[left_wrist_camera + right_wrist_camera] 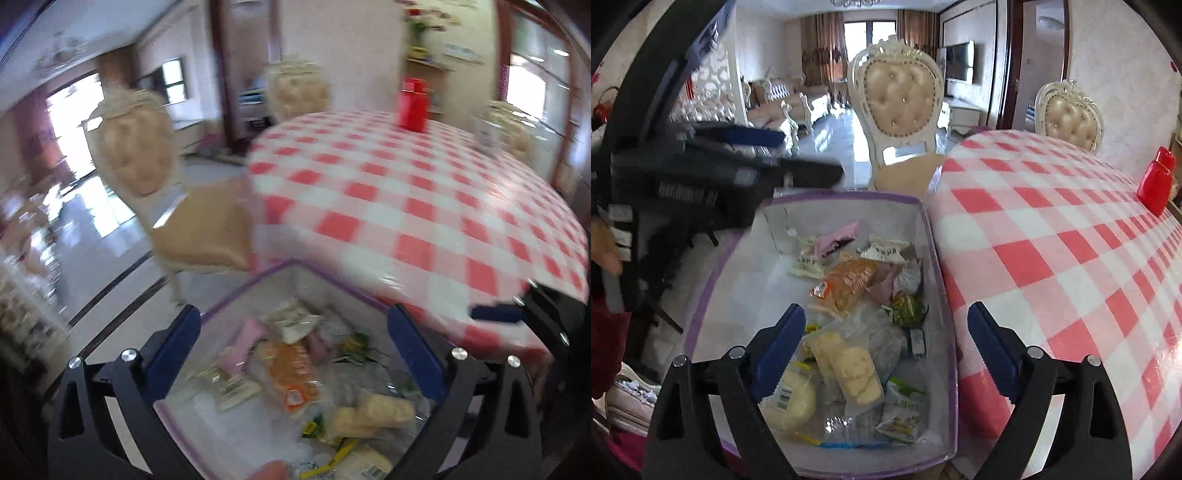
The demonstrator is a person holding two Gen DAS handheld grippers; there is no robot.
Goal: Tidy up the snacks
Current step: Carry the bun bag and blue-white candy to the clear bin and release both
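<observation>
A white storage box with a purple rim (709,291) sits beside the round table and holds several wrapped snacks. Among them are an orange bread packet (849,284), a pink packet (838,236) and pale bear-shaped buns (853,369). My right gripper (886,332) is open and empty, hovering over the near end of the box. My left gripper (293,339) is open and empty above the same box (258,277), where the orange packet (293,373) shows between its fingers. The left gripper also shows at the upper left in the right wrist view (757,155).
The round table with a red-and-white checked cloth (1052,251) lies right of the box. A red container (1156,181) stands on it at the far side. Cream padded chairs (901,99) stand around the table. A glossy tiled floor (92,199) lies to the left.
</observation>
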